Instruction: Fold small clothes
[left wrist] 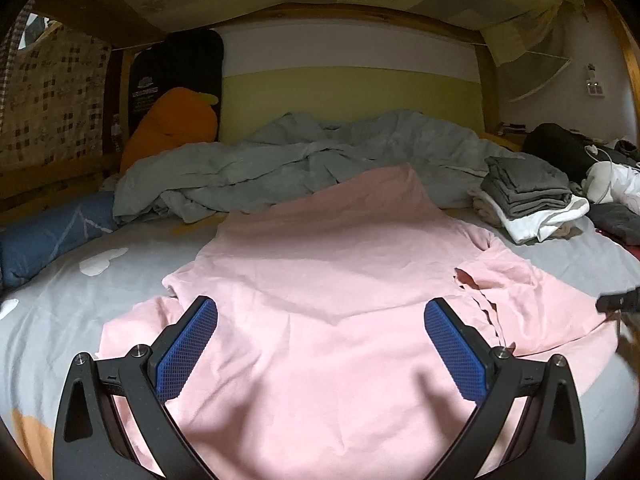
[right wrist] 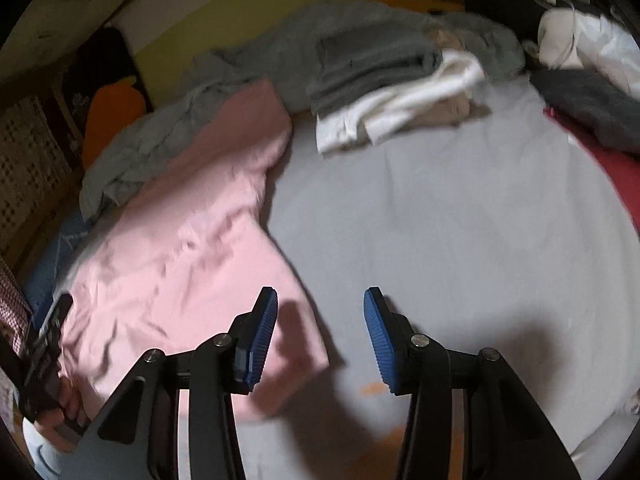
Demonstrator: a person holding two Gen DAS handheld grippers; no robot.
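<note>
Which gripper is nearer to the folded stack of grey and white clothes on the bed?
Right. The right gripper hangs over bare grey sheet just below the stack; the left gripper hangs over the pink shirt, farther away.

Over on the far left, an orange plush [left wrist: 172,128] leaned against a black cushion [left wrist: 180,68] at the headboard. A rumpled grey duvet [left wrist: 280,160] sprawled across the far side of the bed, and a blue pillow [left wrist: 52,232] lay near the left edge. The grey bedsheet [right wrist: 460,220] stretched bare on the right. Far right, a black bag [left wrist: 560,144] sat by a white garment with a cable [left wrist: 612,180].
</note>
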